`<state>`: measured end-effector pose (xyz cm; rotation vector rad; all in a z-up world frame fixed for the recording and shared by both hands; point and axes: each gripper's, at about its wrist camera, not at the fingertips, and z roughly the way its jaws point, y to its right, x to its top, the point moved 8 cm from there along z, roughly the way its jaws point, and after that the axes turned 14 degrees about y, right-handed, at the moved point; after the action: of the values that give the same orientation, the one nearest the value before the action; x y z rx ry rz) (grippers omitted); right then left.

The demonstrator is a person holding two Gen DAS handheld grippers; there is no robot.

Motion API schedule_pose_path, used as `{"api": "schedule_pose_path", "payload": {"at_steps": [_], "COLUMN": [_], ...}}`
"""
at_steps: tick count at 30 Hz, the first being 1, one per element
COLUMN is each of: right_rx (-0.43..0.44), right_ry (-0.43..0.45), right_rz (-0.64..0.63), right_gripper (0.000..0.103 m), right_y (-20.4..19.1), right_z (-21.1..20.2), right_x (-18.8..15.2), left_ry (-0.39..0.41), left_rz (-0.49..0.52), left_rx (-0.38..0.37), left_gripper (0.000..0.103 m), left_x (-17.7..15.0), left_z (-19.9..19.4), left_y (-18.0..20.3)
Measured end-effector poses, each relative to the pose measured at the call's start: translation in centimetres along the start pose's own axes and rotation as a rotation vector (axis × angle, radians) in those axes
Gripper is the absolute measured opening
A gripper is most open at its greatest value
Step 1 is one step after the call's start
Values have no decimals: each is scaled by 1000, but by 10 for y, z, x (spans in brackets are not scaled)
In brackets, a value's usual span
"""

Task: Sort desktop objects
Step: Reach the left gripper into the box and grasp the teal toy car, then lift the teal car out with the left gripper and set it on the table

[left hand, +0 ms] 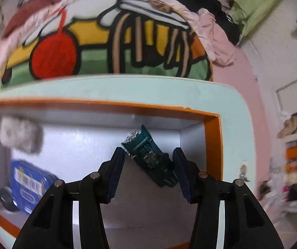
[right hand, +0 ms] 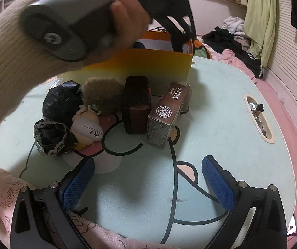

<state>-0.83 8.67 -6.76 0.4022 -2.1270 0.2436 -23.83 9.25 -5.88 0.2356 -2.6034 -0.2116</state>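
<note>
In the left wrist view my left gripper [left hand: 148, 161] hangs over the orange box [left hand: 111, 106], its jaws open around a dark green car-shaped object [left hand: 148, 155] that looks to lie loose between them. A blue tin [left hand: 32, 184] and a grey fluffy thing [left hand: 20, 133] lie in the box at the left. In the right wrist view my right gripper [right hand: 148, 170] is open and empty above the pale blue table [right hand: 221, 108]. Ahead of it stand a brown card box [right hand: 167, 114], a dark red case [right hand: 137, 108], a brown furry toy [right hand: 102, 95], a small doll [right hand: 87, 124], a black lace scrunchie [right hand: 51, 138] and a black bag [right hand: 61, 99].
The left hand and its gripper [right hand: 169, 6] reach into the orange box [right hand: 148, 66] behind the objects. The table has a slot [right hand: 258, 116] with foil scraps at the right. A colourful rug [left hand: 107, 47] and piled clothes [right hand: 235, 39] lie beyond the table.
</note>
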Motion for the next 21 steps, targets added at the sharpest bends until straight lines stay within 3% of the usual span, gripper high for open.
{"api": "schedule_pose_path", "payload": {"at_steps": [3,6,11,13,17,21], "right_rx": [3,3,3,3,3,3], "right_ry": [1,2,3,3,3,3], "right_rz": [0,0,-1,-1,-1,-1], "right_gripper": [103,103,103,103,103,103], "right_y": [-1,-2,-2,-2,-2,-1], "right_z": [0,-1,-2,-2,-2,-2], "right_x": [0,0,0,0,1,1], "left_ry": [-5,-8,42,70,158,143], "left_rz": [58,51,49,19,48,46], "left_rx": [-11,-51,-88,-130,-159,-168], "left_gripper": [47,36,35,26,26,26], "left_x": [-2,-8,-11,-6,-1,-6], "left_z": [-2,-10,-23,-33,-64,-74], "left_y": [4,-5,-33,-47,-58,-65]}}
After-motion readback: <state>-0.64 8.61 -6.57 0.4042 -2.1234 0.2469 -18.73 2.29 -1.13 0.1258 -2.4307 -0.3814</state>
